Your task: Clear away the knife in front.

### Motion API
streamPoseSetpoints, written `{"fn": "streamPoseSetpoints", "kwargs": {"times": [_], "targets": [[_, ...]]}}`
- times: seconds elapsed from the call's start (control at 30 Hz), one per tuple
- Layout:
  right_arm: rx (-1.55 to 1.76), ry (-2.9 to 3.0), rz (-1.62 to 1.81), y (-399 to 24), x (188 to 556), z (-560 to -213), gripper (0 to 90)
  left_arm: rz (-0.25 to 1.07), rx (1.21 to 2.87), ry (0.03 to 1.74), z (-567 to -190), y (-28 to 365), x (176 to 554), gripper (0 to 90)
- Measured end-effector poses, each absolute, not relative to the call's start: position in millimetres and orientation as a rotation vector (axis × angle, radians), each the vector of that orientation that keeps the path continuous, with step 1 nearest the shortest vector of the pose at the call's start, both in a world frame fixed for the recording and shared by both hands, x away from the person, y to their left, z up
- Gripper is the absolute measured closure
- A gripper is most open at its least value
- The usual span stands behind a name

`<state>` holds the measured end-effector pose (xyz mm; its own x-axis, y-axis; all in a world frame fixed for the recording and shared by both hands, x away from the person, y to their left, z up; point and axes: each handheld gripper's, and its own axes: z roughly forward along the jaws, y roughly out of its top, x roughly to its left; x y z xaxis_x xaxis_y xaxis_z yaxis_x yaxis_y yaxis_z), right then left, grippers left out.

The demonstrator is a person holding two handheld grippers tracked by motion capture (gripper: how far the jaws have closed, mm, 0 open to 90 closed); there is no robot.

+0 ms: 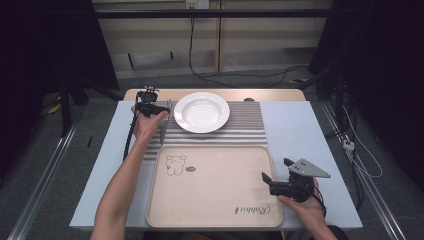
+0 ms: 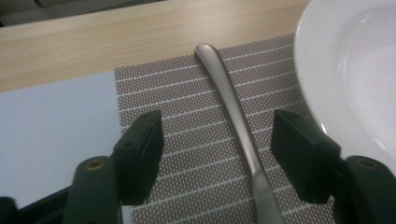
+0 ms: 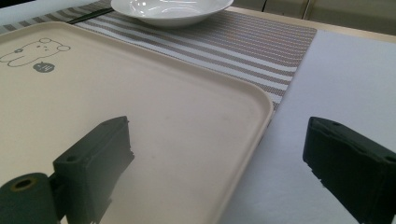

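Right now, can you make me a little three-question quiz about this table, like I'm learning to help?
1. True or false: the left gripper already squeezes the metal handle.
2. What lies right beside the metal handle on the striped mat? A) a cup B) a white plate C) a book
3. Which drawing is printed on the tray?

Key
1. False: the handle lies between the jaws, but neither one touches it.
2. B
3. A little bear, near the tray's far left corner.
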<state>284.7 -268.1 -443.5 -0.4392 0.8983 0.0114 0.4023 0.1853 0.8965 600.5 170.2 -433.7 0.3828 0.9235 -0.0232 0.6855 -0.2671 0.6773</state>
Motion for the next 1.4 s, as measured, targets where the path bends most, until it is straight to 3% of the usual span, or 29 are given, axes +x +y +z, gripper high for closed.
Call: {"fn": "streamPoseSetpoints", "kwargs": {"times": [0.13, 0.47, 0.57, 0.73, 1.03, 1.4], "targets": [[1.218, 1.933, 1.208, -268, 285, -444, 8.5, 0.501, 2.042, 1.420, -439, 167, 606, 37.2], [1.212, 1.939, 1.203, -268, 285, -444, 8.7, 0.486, 2.130, 1.395, -445, 148, 612, 57.5], [1.212, 1.942, 1.202, -268, 284, -444, 8.6, 0.454, 2.109, 1.414, -448, 147, 617, 68.8], [1.213, 1.944, 1.204, -268, 285, -444, 8.6, 0.393, 2.088, 1.446, -446, 150, 619, 75.2], [1.207, 1.943, 1.201, -268, 284, -443, 8.6, 0.333, 2.153, 1.454, -441, 152, 618, 78.6], [1.203, 1.944, 1.201, -268, 285, -444, 8.6, 0.348, 2.197, 1.452, -440, 148, 616, 78.6]]}}
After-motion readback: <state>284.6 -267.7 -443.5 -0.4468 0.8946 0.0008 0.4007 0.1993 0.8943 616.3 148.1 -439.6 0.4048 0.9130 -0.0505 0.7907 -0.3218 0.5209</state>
